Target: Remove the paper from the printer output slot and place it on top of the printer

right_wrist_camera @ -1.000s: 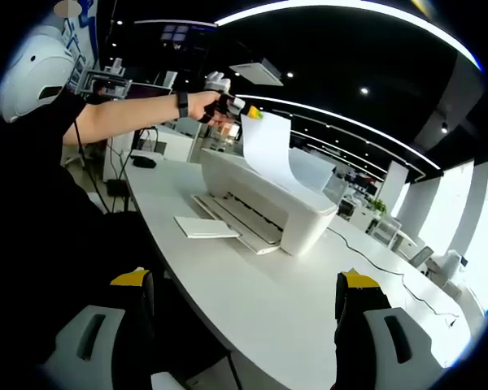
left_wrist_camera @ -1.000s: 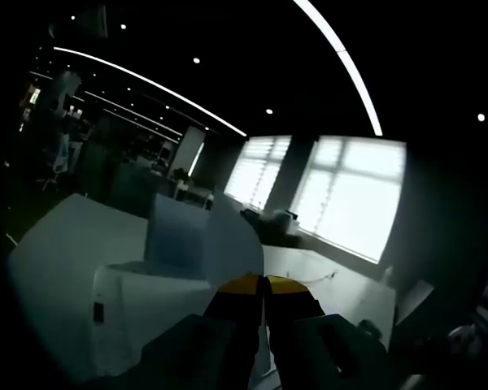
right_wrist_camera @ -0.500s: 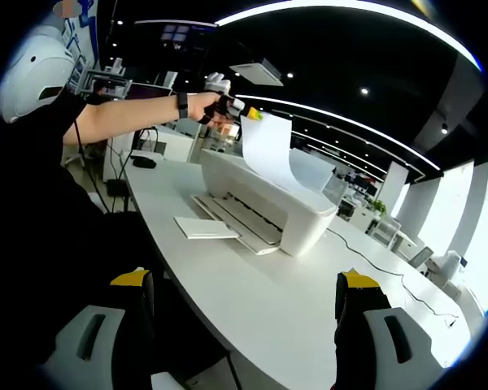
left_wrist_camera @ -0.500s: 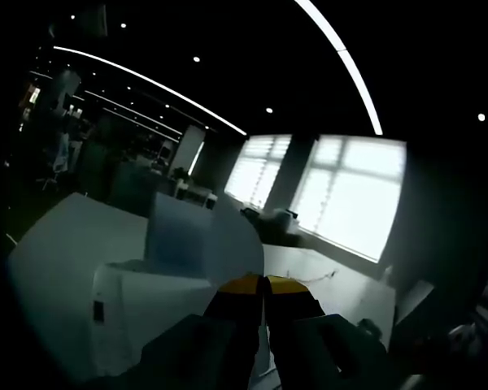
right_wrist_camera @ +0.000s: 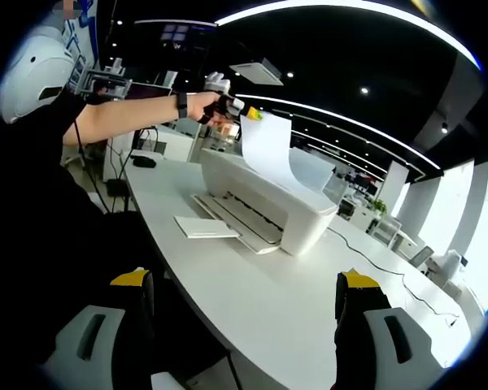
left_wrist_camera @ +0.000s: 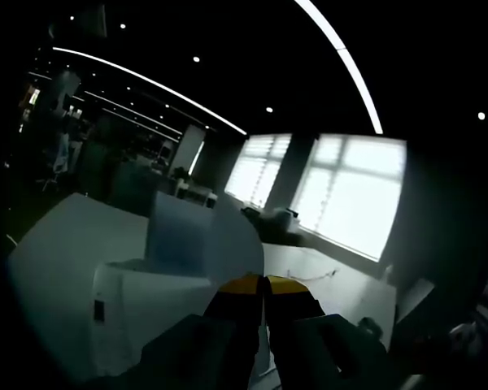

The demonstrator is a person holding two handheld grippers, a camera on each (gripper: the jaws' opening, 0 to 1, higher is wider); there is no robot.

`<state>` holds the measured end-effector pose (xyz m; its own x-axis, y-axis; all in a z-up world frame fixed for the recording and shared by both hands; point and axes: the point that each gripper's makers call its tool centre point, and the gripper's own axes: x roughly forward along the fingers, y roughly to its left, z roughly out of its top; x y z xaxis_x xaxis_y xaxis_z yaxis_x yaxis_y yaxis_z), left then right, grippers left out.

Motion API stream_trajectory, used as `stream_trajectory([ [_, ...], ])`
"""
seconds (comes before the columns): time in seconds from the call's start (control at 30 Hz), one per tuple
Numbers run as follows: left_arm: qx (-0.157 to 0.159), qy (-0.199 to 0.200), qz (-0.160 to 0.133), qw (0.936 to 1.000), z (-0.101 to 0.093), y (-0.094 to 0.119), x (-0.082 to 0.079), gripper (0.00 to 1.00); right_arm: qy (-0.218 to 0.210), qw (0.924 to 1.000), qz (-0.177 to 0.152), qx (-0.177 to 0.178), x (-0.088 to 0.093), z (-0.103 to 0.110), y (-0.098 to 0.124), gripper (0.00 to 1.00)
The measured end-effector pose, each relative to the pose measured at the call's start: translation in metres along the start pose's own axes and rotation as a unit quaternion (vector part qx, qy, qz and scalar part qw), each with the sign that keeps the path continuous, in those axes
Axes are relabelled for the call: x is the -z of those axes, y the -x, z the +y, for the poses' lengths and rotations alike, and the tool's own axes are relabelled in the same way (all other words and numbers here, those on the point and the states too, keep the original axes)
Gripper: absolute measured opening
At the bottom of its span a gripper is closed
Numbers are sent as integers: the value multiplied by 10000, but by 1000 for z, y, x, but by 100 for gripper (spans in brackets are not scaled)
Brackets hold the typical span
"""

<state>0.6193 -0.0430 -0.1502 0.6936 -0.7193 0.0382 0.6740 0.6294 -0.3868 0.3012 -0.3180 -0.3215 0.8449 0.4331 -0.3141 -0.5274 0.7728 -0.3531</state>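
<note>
The left hand-held gripper is up above the boxy white plastic printer, its yellow tips pinched on the top corner of the white sheet of paper. In the left gripper view that same hand-held gripper shows its jaws pressed together, the sheet's curved edge rising just beside them.

The paper hangs from that one corner and bows in a smooth curve down toward the back of the printer's top, where its lower edge appears to touch or sit just behind the lid. It looks thin, light and floppy, the kind of sheet that sags under its own weight and will slide if the pinch loosens. I'd judge a corner or edge grip the only practical hold, and it's likely to crease if squeezed hard or dragged against the casing. It looks plain white and blank on the side that shows.

The right hand-held gripper waits low over the long white bench, jaws spread wide apart, holding nothing, well apart from the printer. The printer's front tray is folded out onto the bench.

With the sheet out of the slot and aloft, the job looks well along. What's left, by my reading, is laying it flat on the printer's top, and that calls for a slow lowering so the curl settles rather than folds.
</note>
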Motion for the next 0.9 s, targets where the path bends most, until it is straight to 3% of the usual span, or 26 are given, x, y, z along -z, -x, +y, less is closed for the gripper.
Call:
stream_trajectory([
  [0.9, 18, -8, 109, 9999, 1, -5, 7, 5, -16, 10000, 5, -3, 1, 0, 0, 88],
])
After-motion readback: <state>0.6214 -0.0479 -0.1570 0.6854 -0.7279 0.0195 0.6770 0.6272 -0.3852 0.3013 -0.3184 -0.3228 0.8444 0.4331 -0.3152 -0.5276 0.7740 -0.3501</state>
